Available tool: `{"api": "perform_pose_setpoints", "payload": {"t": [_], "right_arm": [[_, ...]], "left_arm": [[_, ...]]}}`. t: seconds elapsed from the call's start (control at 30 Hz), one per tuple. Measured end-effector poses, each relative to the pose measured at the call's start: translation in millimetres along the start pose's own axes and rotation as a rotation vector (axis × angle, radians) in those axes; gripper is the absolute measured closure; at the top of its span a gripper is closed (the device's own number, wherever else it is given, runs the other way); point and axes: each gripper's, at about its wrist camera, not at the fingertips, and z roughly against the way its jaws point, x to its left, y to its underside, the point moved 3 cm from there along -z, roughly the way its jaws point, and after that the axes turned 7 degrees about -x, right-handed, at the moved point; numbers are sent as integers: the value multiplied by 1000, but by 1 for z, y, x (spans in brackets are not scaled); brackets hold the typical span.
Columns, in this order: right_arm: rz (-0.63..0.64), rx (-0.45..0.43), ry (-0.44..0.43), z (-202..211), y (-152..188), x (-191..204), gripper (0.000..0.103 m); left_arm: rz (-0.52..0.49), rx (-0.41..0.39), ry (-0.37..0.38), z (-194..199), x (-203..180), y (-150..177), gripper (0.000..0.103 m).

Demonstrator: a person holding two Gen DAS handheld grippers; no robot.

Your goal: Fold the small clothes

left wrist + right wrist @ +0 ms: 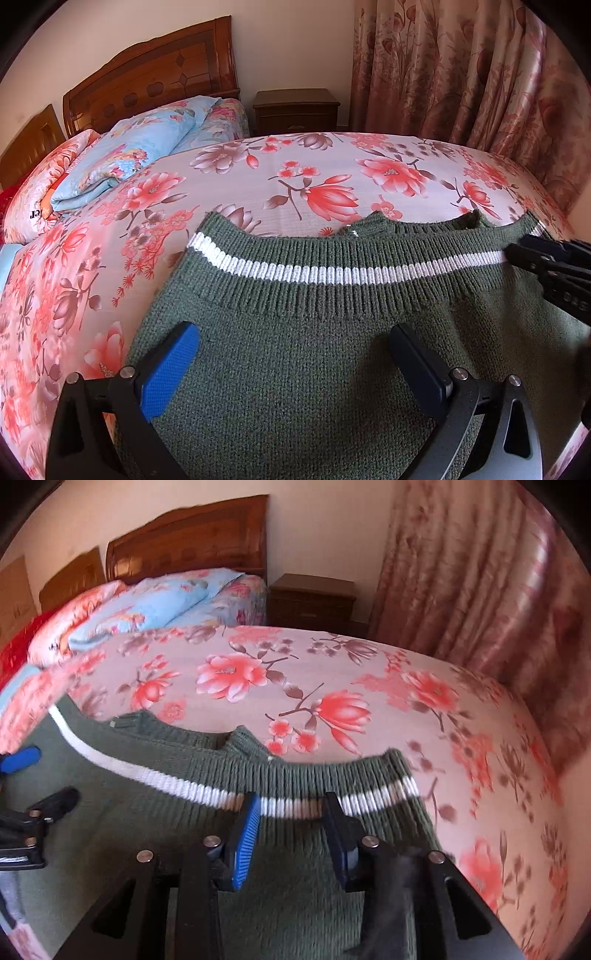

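The green sweater (pixel 295 369) lies on the floral bed (pixel 332 173), ribbed hem folded toward the far collar, left gripper (pixel 295 354) spread wide above it, right gripper (pixel 291 812) partly spread over the striped hem, unclamped; side folds evidently remain.

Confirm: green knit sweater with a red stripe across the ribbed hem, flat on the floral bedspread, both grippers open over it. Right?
Not quite. The stripe on the green knit sweater is white, not red, as the left wrist view shows. The rest holds: it lies flat on the floral bedspread, with the left gripper and right gripper open over it.
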Motion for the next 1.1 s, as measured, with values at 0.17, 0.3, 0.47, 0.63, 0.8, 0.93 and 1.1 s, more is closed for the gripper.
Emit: {"api": "perform_pose_setpoints", "payload": {"t": [0.17, 0.3, 0.47, 0.63, 0.8, 0.93, 1.1], "right_arm": [[-149, -28, 41, 6, -1, -26, 70], [-197, -47, 41, 28, 2, -21, 69], [52, -26, -165, 39, 18, 47, 68], [-31, -23, -106, 35, 28, 25, 68], [-107, -13, -43, 51, 35, 2, 68], [-73, -78, -173, 74, 38, 27, 67], [48, -89, -193, 69, 59, 38, 66]], "left_arm": [[1, 0, -1, 0, 0, 0, 0], [3, -2, -2, -1, 0, 0, 0], [7, 1, -2, -1, 0, 0, 0], [10, 1, -2, -2, 0, 0, 0], [22, 11, -51, 2, -4, -3, 0], [125, -49, 70, 33, -20, 4, 0], [18, -43, 29, 34, -33, 34, 0]]}}
